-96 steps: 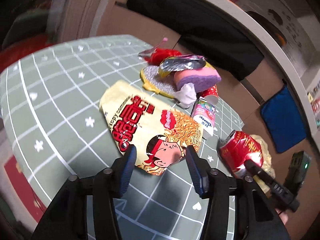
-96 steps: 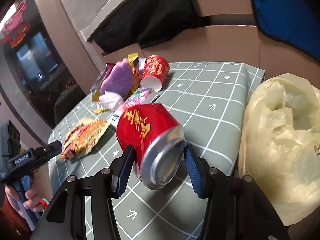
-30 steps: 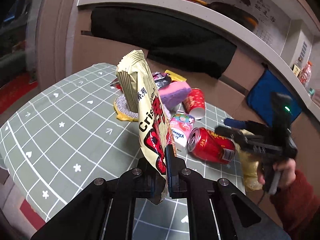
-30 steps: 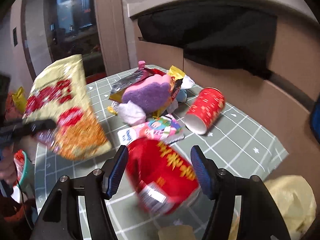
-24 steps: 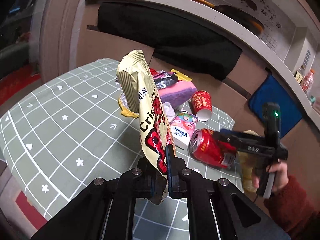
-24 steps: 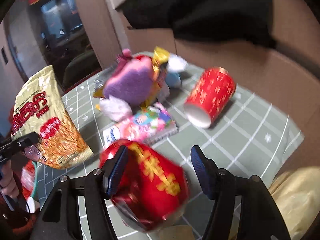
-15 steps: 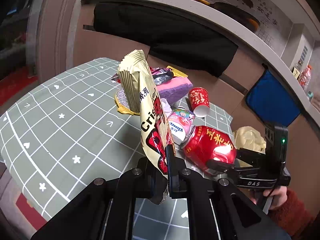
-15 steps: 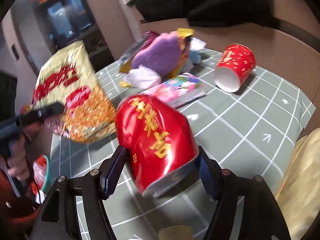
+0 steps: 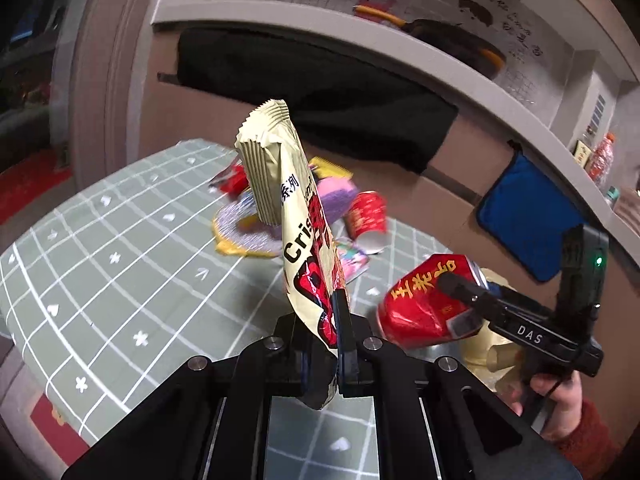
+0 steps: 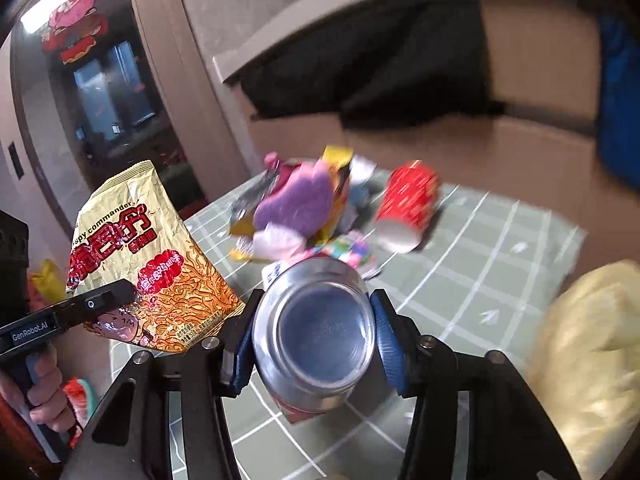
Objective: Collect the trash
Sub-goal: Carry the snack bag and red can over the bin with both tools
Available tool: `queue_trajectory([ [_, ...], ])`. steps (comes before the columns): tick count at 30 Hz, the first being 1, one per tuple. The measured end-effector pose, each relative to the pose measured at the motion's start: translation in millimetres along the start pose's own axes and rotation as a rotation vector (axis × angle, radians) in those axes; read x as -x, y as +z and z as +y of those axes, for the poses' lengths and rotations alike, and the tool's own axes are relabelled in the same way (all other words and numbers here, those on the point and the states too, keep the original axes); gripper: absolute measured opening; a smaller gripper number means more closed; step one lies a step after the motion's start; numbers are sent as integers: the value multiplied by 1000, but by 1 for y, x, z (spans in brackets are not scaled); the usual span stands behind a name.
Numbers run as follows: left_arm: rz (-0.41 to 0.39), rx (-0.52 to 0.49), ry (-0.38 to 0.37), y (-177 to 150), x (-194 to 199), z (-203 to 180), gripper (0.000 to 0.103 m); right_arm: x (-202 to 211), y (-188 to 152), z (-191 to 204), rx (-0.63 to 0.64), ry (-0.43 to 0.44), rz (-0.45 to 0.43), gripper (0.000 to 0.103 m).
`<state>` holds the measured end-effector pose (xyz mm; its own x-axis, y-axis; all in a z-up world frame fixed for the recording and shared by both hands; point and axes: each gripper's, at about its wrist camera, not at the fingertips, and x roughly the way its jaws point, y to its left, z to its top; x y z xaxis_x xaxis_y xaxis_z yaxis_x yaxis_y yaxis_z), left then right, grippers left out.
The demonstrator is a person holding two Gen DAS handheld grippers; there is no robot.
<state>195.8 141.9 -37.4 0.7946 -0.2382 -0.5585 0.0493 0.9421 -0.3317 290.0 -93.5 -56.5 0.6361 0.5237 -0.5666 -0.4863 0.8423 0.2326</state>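
Note:
My left gripper is shut on a yellow snack bag and holds it upright above the green checked table. The bag also shows in the right wrist view. My right gripper is shut on a red drink can, lifted off the table with its silver end facing the camera. The can shows in the left wrist view, to the right of the bag. A pile of trash remains at the table's far side: a purple sponge, a red paper cup, a pink tissue pack.
A pale yellow plastic bag hangs at the table's right edge. A brown counter with a black cloth and a blue cloth stands behind the table. A silver-and-yellow coaster lies under the pile.
My right gripper has lifted the can further and turned it so its end faces the camera. The left gripper keeps holding the snack bag upright, shifted slightly.

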Motion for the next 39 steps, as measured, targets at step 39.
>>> queue_trajectory([
  [39, 303, -341, -406, 9, -163, -294, 9, 218, 2, -154, -77, -527, -273, 48],
])
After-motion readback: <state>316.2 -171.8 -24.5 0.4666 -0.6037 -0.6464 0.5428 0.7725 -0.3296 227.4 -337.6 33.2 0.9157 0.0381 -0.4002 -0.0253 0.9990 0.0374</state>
